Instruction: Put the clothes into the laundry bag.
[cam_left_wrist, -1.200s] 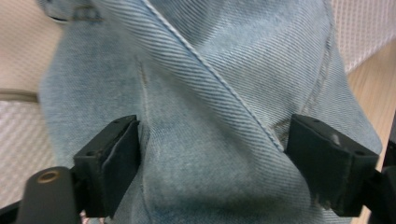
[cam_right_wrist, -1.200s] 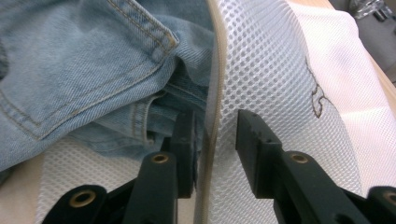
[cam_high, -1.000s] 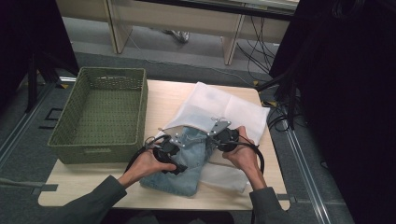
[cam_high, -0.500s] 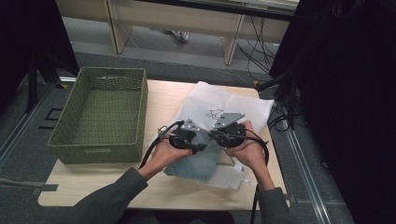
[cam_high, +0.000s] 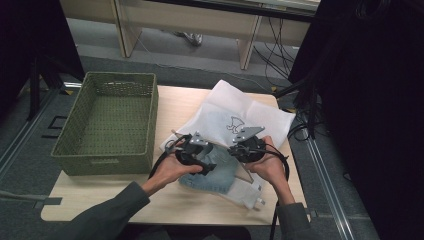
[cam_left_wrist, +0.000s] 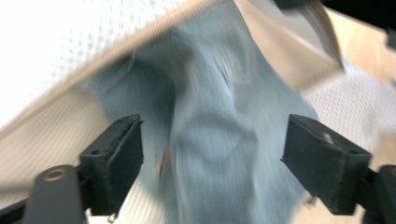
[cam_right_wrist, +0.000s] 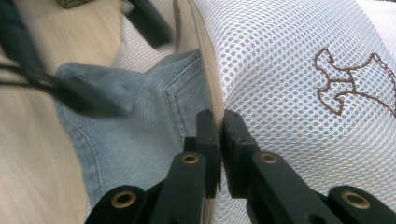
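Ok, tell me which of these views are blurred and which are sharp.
Left gripper view: motion-smeared, the pale blue denim garment streaked. Right gripper view: crisp on the white mesh laundry bag, though its upper-left corner smears. High view: evenly lit and soft, dark toward the right edge.

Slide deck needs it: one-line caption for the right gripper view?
Right gripper shut on the zippered edge of a white mesh laundry bag, light-blue denim garment partly inside.

This looks like a lab or recording room set up for trials. A plain wooden tabletop (cam_high: 175, 205) stands on grey floor (cam_high: 30, 150) between black curtains (cam_high: 370, 100), cables (cam_high: 272, 55) trail across the far floor beneath a pale desk (cam_high: 200, 20), and floor rails (cam_high: 322, 170) run alongside on the right.
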